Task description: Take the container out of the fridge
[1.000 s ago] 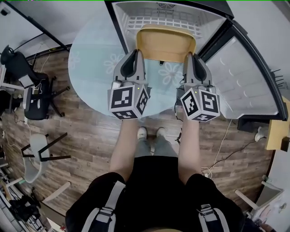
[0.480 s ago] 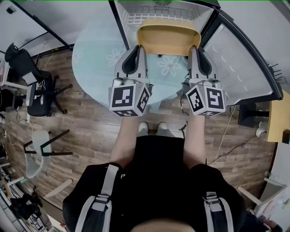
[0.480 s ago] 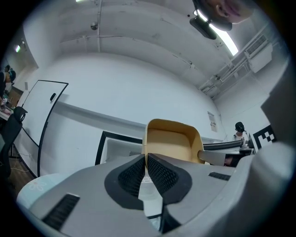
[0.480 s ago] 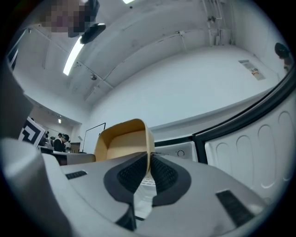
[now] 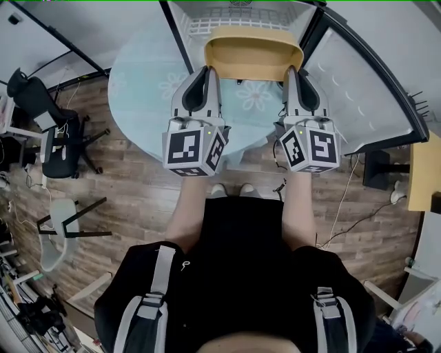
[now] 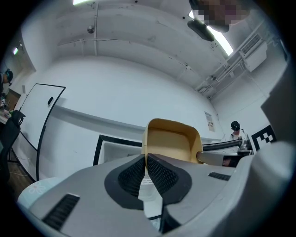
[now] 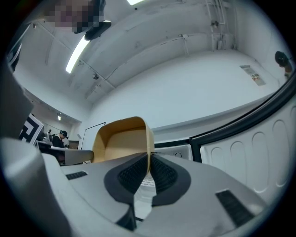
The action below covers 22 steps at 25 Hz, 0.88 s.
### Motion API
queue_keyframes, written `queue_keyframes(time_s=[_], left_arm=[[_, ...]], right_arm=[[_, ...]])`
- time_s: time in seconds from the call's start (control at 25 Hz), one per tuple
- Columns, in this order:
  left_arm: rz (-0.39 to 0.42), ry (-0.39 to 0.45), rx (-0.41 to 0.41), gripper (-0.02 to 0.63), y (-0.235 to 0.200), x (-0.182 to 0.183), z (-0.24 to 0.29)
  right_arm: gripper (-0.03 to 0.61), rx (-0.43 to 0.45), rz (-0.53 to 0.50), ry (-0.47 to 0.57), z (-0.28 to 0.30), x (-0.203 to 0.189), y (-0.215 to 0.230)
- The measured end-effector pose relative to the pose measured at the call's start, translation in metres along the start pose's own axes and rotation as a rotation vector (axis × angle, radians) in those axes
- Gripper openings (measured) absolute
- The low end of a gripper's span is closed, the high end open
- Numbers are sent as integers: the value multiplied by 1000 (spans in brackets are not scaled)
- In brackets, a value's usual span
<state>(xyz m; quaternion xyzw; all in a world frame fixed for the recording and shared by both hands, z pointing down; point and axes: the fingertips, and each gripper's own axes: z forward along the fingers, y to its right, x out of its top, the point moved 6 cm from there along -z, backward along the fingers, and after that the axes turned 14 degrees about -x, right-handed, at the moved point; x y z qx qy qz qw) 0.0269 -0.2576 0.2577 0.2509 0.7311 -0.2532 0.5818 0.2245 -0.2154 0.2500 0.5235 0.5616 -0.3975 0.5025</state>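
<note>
You have the container (image 5: 253, 56) held in both grippers at the mouth of the open fridge (image 5: 180, 10). The grasp is made, and I judge the lift-out to be under way. Your left gripper (image 5: 207, 74) has its jaws clamped on the container's left wall. In the left gripper view the thin yellow wall runs straight between the pads. Your right gripper (image 5: 293, 74) is closing its jaws on the right wall, which sits pinched between them. The container hangs between the two grippers and is empty as far as it shows. Its near edge is over the pale rug (image 5: 138, 76) in front of the fridge. In the head view its far edge looks close to the white wire shelf (image 5: 207, 29), so I can't be sure it has cleared the cabinet. What is left, by my reading, is to draw it fully clear toward you and set it down somewhere.
</note>
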Motion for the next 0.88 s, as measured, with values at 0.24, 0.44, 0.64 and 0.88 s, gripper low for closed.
queue_keyframes(time_s=[0.24,0.44,0.64,0.88], left_arm=[[2,1,8,18,2,-1,3],[0,-3,4,18,5,-2,5],[-8,-18,10,18,7,-9,6],[-8,-38,32,18,7,-13,8]], right_arm=[[17,7,-4,6,0,2,3],[17,4,-7,0,-1,2,6],[17,1,-6,-7,-3,-2,10],[17,5,-4,-17,0,-6,11]])
